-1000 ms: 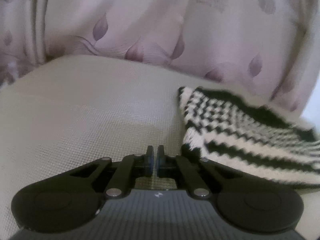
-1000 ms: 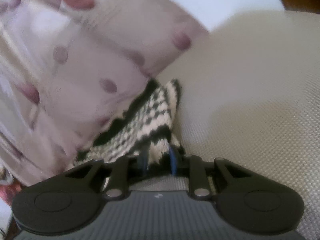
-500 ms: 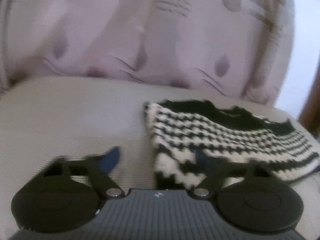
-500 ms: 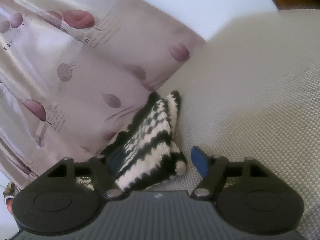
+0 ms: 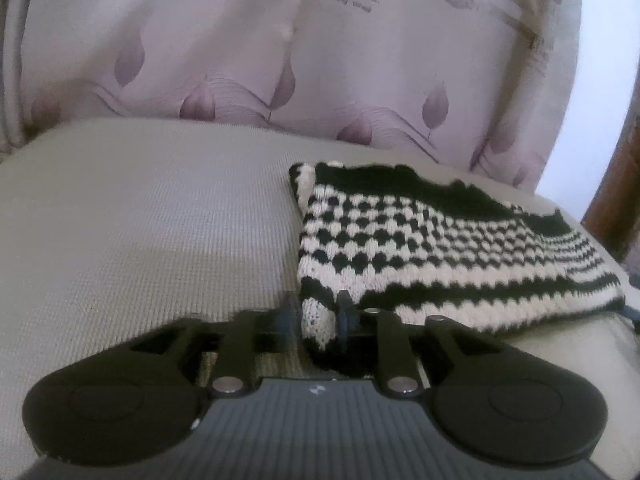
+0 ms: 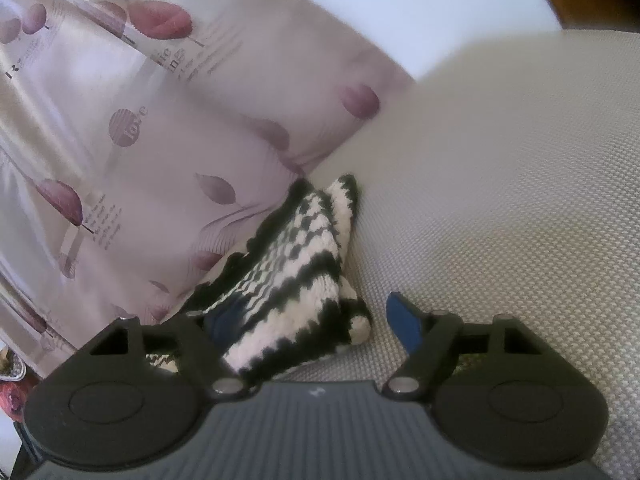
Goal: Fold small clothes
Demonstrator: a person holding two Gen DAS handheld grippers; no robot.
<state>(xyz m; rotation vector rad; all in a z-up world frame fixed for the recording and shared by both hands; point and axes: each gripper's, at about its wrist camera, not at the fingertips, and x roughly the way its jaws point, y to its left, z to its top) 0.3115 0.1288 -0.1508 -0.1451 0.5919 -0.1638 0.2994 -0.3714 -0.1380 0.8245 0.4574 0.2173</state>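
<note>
A black-and-cream knitted garment lies folded flat on a beige woven cushion. My left gripper is at its near left corner, and the two fingers are closed on that thick corner from both sides. In the right wrist view the same garment runs away along the printed fabric. Its near end sits between the jaws of my right gripper, which are opening. The left blue pad is partly hidden behind the knit, while the right blue pad stands apart from it.
Pale pink fabric with a leaf print rises right behind the garment, also visible as printed fabric. The beige cushion stretches bare beyond the garment. A white wall and a brown wooden edge border the scene.
My left gripper was shut and empty beside the garment, then opened wide and closed on its near corner. My right gripper let go of the garment's end and its jaws spread wide.
</note>
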